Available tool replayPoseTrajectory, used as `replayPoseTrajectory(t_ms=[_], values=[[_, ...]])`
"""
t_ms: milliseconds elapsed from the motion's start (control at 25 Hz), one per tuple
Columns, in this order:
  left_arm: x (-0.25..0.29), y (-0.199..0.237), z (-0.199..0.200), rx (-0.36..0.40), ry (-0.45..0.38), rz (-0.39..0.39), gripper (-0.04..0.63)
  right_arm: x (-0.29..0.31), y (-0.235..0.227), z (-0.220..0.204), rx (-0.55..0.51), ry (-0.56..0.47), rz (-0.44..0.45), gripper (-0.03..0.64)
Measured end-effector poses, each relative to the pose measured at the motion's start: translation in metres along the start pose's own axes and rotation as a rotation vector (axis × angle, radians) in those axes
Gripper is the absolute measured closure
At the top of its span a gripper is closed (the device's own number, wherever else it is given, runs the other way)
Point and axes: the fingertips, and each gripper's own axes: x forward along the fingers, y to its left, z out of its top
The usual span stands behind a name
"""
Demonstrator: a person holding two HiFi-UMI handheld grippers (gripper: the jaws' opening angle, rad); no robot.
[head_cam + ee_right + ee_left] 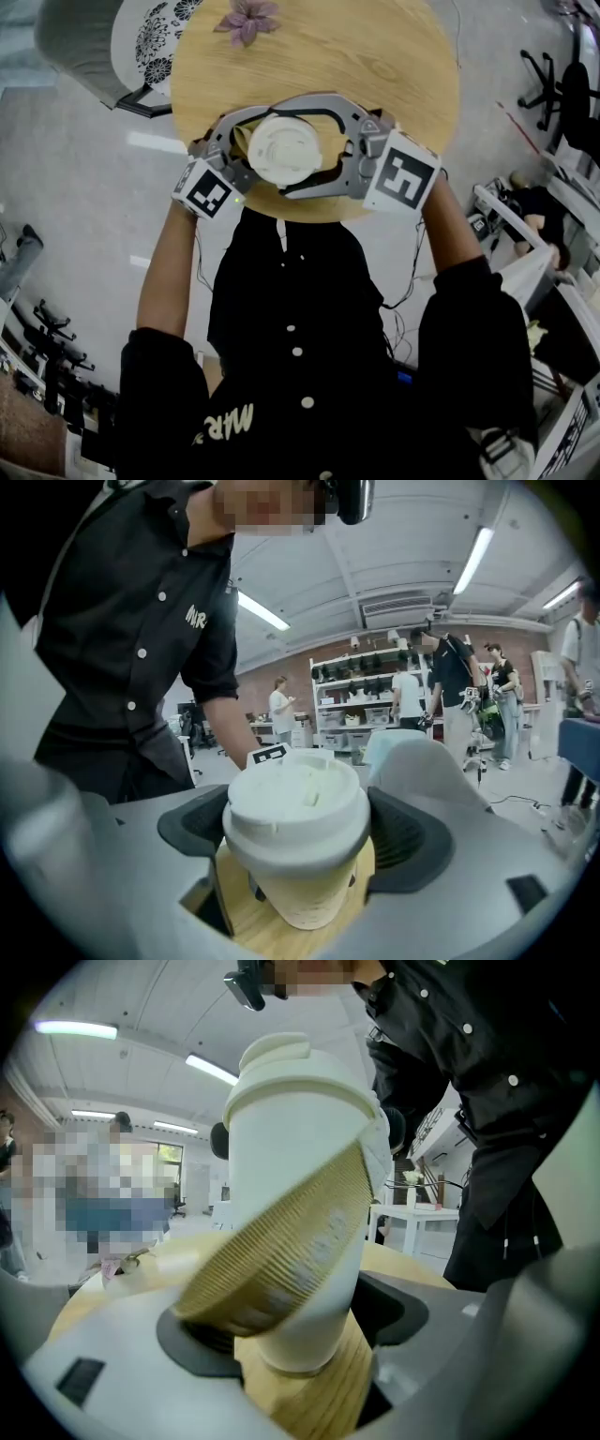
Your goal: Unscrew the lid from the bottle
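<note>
Your left gripper point(298, 1330) is pinching the bottle point(300, 1138) low down, on its ribbed brown sleeve point(281, 1260). I think that is to stop the bottle from turning. Your right gripper point(300, 834) comes from the other side, higher up. Its two dark pads squeeze the white lid point(295, 803), one on each side, ready to twist. The lid is not off yet. The round table point(375, 56) is under both tools.

Purple flower point(247, 19) lies on round wooden table point(394, 66).
</note>
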Motion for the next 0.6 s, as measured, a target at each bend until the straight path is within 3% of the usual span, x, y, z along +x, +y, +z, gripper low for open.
replayPoseTrajectory(t_ms=[120,200,440,600], values=[[0.001,0.0,0.0,-0.004,-0.002,0.002,0.242,-0.002,-0.001,-0.002,0.008,0.034,-0.022,0.165],[0.001,0.001,0.0,-0.003,-0.003,0.002,0.242,-0.01,-0.002,-0.003,0.045,0.046,-0.089,0.118],[0.0,0.001,0.001,-0.006,-0.008,-0.002,0.241,-0.025,-0.016,0.011,0.206,-0.065,-0.474,0.096],[0.002,0.002,0.004,-0.012,-0.03,0.002,0.242,-0.012,-0.018,0.005,0.204,-0.036,-0.608,0.095]])
